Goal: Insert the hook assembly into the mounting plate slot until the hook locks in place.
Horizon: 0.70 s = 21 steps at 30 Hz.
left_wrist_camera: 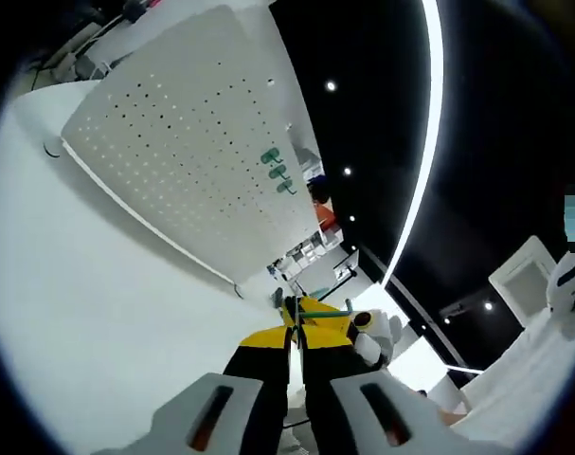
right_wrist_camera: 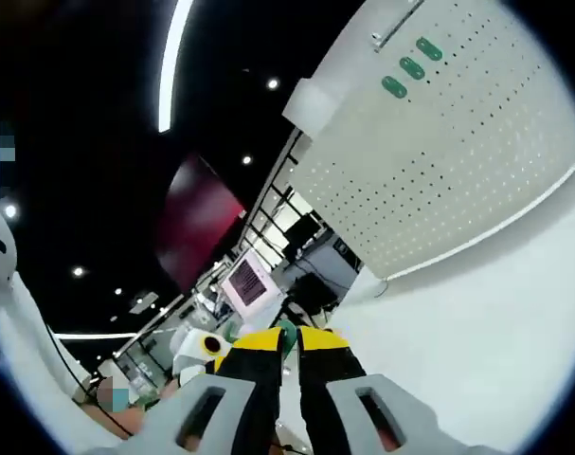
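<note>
Left gripper view
My left gripper (left_wrist_camera: pixel 296 327): black jaws with yellow tips, drawn close together on a thin green metal hook piece (left_wrist_camera: pixel 317 312) whose bar juts out to the right past the tips.
Mounting plate: a white perforated pegboard panel (left_wrist_camera: pixel 188 133) stands on the white table (left_wrist_camera: pixel 98 322), well ahead of my jaws.
On the plate: three small green hooks (left_wrist_camera: pixel 278 171) sit in a short row close to the panel's right edge.
Table: the panel's lower edge meets the tabletop along a long line; my jaws hang past its nearer corner, apart from it.
Background: a curved white light strip (left_wrist_camera: pixel 429 142) runs across a dark ceiling.

Right gripper view
My right gripper (right_wrist_camera: pixel 289 339): black jaws with yellow tips, nearly closed, with a small green part (right_wrist_camera: pixel 287 331) pinched between the tips; I cannot tell its full shape.
Mounting plate: the same white perforated panel (right_wrist_camera: pixel 439 161) rises at the upper right, apart from my jaws.
On the plate: three green hooks (right_wrist_camera: pixel 412 66) lie in a slanted row near the panel's top edge, beside a pale bar.
Table: white surface (right_wrist_camera: pixel 476 351) spreads to the right of my jaws.
Background: a dark red screen (right_wrist_camera: pixel 197 223) and shelving stand beyond the table's far edge.
</note>
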Each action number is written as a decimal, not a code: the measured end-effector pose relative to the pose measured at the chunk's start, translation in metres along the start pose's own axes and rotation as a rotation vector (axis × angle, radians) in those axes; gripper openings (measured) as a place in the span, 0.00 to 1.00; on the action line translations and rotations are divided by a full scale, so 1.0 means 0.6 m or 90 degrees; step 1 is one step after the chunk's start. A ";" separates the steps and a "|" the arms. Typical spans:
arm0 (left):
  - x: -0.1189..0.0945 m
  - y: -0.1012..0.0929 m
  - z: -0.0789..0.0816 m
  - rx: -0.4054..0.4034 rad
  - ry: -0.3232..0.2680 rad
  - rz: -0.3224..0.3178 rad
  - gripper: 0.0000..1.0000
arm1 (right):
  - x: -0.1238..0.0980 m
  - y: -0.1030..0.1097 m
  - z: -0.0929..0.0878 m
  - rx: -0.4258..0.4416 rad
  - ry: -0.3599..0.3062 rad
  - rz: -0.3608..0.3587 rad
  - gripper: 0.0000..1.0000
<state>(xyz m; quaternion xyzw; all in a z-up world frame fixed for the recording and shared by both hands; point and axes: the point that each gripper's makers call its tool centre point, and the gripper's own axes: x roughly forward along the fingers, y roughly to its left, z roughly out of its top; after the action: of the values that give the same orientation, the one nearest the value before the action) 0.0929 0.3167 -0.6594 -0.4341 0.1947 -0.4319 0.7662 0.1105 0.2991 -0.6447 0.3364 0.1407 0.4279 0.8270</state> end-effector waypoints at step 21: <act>0.009 -0.006 -0.003 -0.016 0.031 -0.043 0.07 | 0.002 0.008 0.007 0.135 -0.025 0.020 0.00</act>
<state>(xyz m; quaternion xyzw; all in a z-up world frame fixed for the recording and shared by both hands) 0.0929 0.3102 -0.6570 -0.4393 0.2039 -0.4655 0.7407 0.1102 0.3002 -0.6385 0.4326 0.1634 0.4171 0.7824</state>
